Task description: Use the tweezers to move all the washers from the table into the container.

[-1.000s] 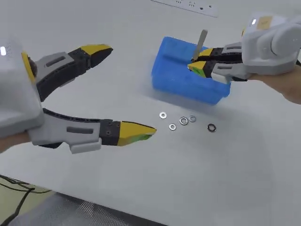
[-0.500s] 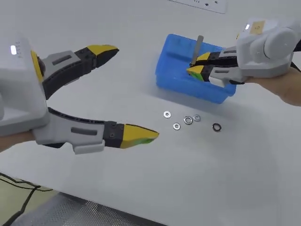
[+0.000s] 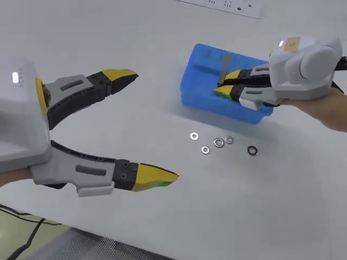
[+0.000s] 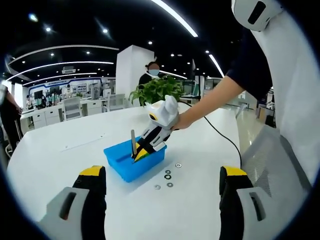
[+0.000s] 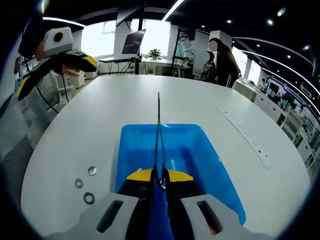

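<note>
A blue container (image 3: pixel 217 97) (image 5: pixel 175 160) (image 4: pixel 129 159) sits on the white table. My right gripper (image 3: pixel 223 88) (image 5: pixel 160 176) hangs over it, shut on metal tweezers (image 3: pixel 225 64) (image 5: pixel 158 132) that point across the container. Several small washers (image 3: pixel 218 143) (image 4: pixel 167 176) (image 5: pixel 88 183) lie on the table just in front of the container. My left gripper (image 3: pixel 145 127) (image 4: pixel 162 175) is wide open, apart from them at the near left, holding nothing.
A ruler-like strip (image 5: pixel 245 135) lies on the table beyond the container. A potted plant (image 4: pixel 157 90) and people stand at the table's far side. The table edge (image 3: pixel 81 233) runs close at the near left.
The right gripper with the tweezers has lowered slightly over the container, and the tweezers lean lower. The left gripper has stayed open and barely shifted.
</note>
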Motion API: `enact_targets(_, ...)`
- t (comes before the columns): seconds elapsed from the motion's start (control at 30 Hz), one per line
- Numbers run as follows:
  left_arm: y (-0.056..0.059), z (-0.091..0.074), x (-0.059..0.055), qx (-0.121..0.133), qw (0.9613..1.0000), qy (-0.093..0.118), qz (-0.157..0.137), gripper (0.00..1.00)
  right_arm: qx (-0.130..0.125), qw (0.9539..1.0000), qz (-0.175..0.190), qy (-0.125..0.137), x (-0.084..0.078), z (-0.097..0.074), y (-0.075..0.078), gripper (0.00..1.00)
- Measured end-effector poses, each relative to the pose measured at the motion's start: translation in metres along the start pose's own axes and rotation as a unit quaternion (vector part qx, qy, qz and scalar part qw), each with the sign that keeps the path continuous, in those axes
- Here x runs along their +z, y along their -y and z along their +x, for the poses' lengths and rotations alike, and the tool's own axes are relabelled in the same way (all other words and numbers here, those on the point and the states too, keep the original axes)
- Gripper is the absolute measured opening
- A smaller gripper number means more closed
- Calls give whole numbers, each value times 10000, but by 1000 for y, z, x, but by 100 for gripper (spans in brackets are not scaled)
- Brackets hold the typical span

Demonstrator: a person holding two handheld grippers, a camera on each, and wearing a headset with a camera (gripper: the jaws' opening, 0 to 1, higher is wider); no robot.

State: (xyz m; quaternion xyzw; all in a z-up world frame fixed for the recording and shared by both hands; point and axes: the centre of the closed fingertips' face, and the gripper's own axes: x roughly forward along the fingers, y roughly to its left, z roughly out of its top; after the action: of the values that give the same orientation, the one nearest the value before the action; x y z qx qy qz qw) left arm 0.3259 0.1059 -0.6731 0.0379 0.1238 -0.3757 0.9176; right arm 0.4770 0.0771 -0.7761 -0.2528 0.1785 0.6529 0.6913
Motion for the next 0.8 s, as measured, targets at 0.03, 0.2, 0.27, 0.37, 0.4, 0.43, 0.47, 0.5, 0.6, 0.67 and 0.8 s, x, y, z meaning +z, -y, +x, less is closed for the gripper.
enact_targets(0.03, -1, 1, 1, 0, 10000, 2, 1, 99, 0, 10000, 6, 21, 1, 0, 0, 10)
enact_targets(0.2, -9, 4, 7, 16, 10000, 62, 13, 99, -22, 9999, 48, 140, 7, -3, -1, 10)
enact_targets(0.27, -14, 6, 10, 23, 10000, 78, 49, 99, -22, 9999, 26, 162, 9, -4, -1, 10)
enact_targets(0.37, -25, 13, 17, 67, 9998, 139, 151, 99, -57, 9998, 43, 177, 10, -6, 1, 9)
enact_targets(0.4, -28, 14, 18, 72, 9997, 152, 153, 99, -50, 9998, 67, 181, 10, -6, 1, 9)
enact_targets(0.43, -35, 20, 21, 80, 9996, 216, 156, 99, -55, 9998, 65, 179, 10, -7, 1, 9)
enact_targets(0.47, -42, 27, 23, 81, 9995, 261, 166, 99, -50, 9999, 36, 152, 10, -7, 1, 8)
enact_targets(0.5, -46, 32, 24, 75, 9995, 259, 169, 99, -43, 9999, 33, 145, 10, -8, 1, 8)
enact_targets(0.6, -61, 56, 25, 7, 9995, 252, 189, 93, -29, 9999, 11, 150, 11, -10, 1, 8)
enact_targets(0.67, -69, 69, 29, 49, 9992, 336, 187, 94, -26, 9999, -19, 151, 13, -11, 2, 8)
enact_targets(0.8, -75, 96, 48, -151, 9977, 661, 66, 89, 42, 9999, -78, 133, 15, -12, 2, 8)
